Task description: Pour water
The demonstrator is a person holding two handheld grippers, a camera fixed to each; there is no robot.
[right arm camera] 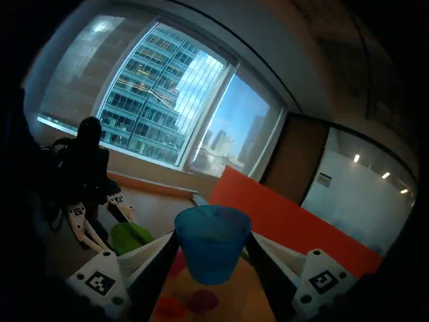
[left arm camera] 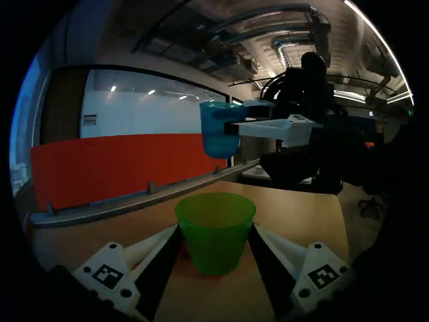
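A green cup stands upright between my left gripper's fingers, which press on its sides, low over the wooden table. Above and beyond it hangs a blue cup, held upright in the air by my right gripper. In the right gripper view the blue cup sits clamped between my right gripper's fingers. Farther off at the left, the green cup rests in the left gripper. Water inside either cup cannot be made out.
An orange wall panel and a grey ledge run along the table's far side. A dark figure of a person stands behind the left gripper. Red round spots lie on the table below the blue cup. Large windows fill the back.
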